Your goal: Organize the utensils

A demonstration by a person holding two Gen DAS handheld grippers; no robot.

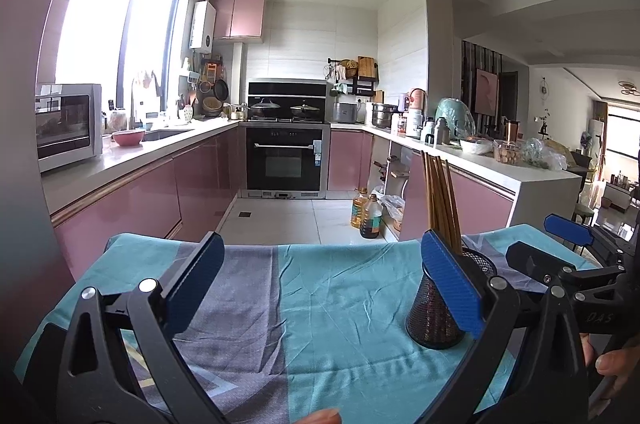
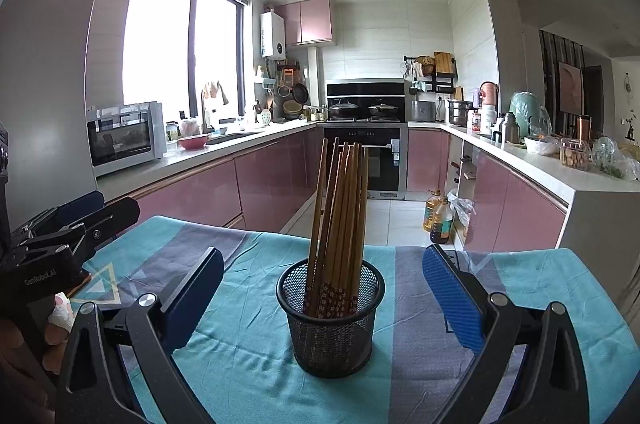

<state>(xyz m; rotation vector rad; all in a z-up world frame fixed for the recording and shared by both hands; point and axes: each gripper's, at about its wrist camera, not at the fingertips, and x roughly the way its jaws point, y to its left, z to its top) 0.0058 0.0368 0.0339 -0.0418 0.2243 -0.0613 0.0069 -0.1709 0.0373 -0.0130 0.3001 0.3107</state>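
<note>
— Right gripper point(image 2: 324, 300): how did it stand?

— Its jaws were spread wide, nothing between the blue pads point(image 2: 452, 300). The black mesh holder point(image 2: 330, 324) sat upright on the teal and grey cloth point(image 2: 248, 356), straight ahead of that gripper and centred in the gap, touching neither finger.

— And the chopsticks point(image 2: 340, 208)?

— Bundled in the mesh holder, decorated ends down, leaning slightly.

— What about the left gripper point(image 1: 320, 284)?

— Also spread apart and empty, over bare cloth to the left of the mesh holder. Its right pad point(image 1: 452, 288) overlapped the holder's side in the left wrist view; whether they touched, I couldn't tell.
</note>
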